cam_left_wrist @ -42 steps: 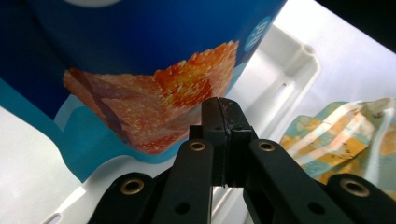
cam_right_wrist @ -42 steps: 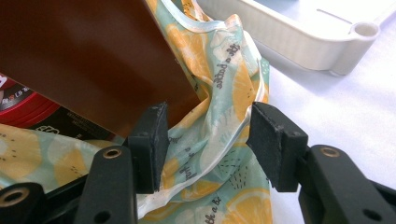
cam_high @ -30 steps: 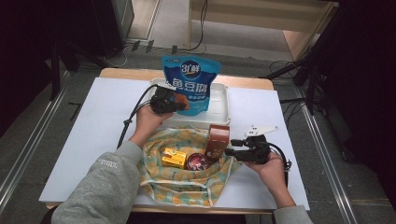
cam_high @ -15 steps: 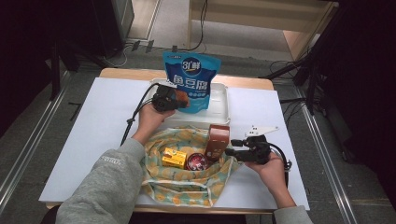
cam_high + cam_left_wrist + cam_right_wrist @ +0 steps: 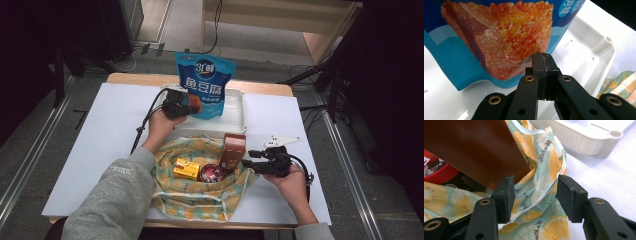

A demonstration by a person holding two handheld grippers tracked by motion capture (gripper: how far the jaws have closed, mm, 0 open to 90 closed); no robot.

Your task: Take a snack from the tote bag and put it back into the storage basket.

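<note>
At frame centre I counted one white tray (image 5: pixel 235 117), one lemon-print cloth bag (image 5: pixel 200 197), one blue snack pouch (image 5: pixel 204 82) over the tray, one brown box (image 5: pixel 233 151). My left gripper (image 5: pixel 192 102) pinched the pouch; my right gripper (image 5: pixel 250 155) stood half-open around the bag's edge.

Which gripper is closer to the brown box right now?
The right. The right gripper sits beside the brown box at the cloth bag's edge; the left gripper is over the white tray, clamped on the blue pouch.
</note>
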